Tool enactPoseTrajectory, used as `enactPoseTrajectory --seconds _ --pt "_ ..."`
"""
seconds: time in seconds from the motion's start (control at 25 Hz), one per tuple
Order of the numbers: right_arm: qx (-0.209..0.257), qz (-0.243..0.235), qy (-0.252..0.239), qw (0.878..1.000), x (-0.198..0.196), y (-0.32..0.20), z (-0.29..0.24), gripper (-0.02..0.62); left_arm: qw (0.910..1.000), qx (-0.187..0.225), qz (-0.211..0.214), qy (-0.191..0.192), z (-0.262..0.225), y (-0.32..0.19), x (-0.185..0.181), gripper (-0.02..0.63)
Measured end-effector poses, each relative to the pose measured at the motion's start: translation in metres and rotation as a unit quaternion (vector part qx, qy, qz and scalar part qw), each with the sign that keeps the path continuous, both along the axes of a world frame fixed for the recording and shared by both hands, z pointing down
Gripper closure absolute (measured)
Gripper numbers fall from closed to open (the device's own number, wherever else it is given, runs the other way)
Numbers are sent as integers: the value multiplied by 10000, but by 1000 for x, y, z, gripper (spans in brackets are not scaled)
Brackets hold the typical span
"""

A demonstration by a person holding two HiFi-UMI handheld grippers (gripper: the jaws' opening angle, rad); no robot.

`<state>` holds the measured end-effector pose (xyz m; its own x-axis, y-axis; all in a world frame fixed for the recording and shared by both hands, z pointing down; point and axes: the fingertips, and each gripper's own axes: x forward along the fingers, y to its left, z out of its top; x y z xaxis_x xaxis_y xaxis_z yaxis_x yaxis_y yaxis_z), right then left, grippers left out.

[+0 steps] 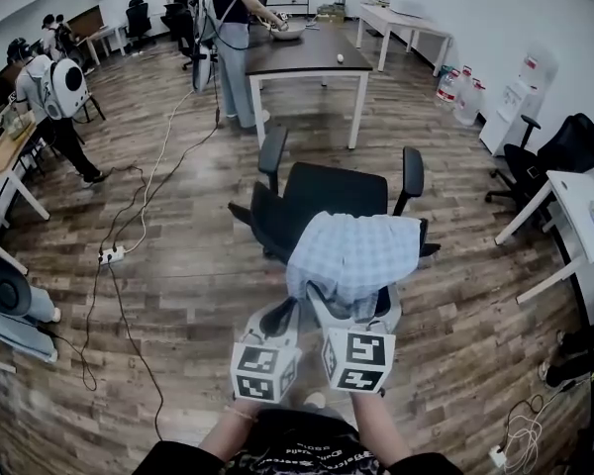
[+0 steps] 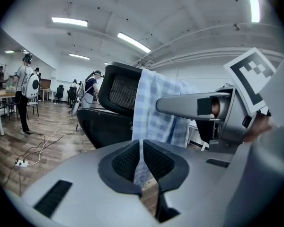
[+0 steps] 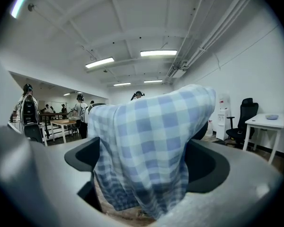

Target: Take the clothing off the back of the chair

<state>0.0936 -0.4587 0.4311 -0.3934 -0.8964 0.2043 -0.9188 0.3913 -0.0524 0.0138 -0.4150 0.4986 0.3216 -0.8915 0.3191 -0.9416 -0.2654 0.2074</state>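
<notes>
Wood-plank floor (image 1: 178, 295) runs through an open office, with people standing at a dark tabletop (image 1: 307, 52) well beyond the chair and white desks along the far wall. Black and fitted with armrests, the chair (image 1: 327, 191) stands mid-room with its seat turned away from the person, so its back is the near side. Draped over the top of that back is the clothing (image 1: 356, 250), a pale blue checked shirt that hangs down the near face of the backrest. Behind the chair, at the shirt's lower left edge, the left tongs (image 2: 142, 161) are pressed together on a thin fold of the cloth. Just beside them, the right tongs (image 3: 146, 164) stand spread wide with the hanging cloth between the pads, which do not press on it. The shirt looks light, limp and thin. It should slide off the back easily, but it will sag and trail, and it could snag on the backrest's upper corners. A sound hold would gather a thick bunch near the top of the back, then lift it up and clear.
</notes>
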Motion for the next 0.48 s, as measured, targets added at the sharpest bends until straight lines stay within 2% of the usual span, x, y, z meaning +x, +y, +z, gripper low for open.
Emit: enactPoseTrajectory --seconds 0.12,0.24,0.32,0.36,0.44,0.48 --pt "-77 81 164 9998 1 -2 3 52 9998 -39 204 -23 4 -3 3 597" --pt "-228 118 543 9982 3 0 10 57 9989 -35 449 -116 7 -7 7 597" --pt "-257 188 570 9979 5 2 11 63 9986 -6 516 -77 3 -11 7 597" --pt "-232 233 488 9983 6 3 9 102 9986 -22 528 -52 3 -12 5 597" --pt "-149 294 331 9989 7 4 3 279 9985 -53 544 -37 5 -12 1 597" --pt "-132 295 293 9990 7 3 1 312 9984 -53 555 -27 5 -12 -1 597"
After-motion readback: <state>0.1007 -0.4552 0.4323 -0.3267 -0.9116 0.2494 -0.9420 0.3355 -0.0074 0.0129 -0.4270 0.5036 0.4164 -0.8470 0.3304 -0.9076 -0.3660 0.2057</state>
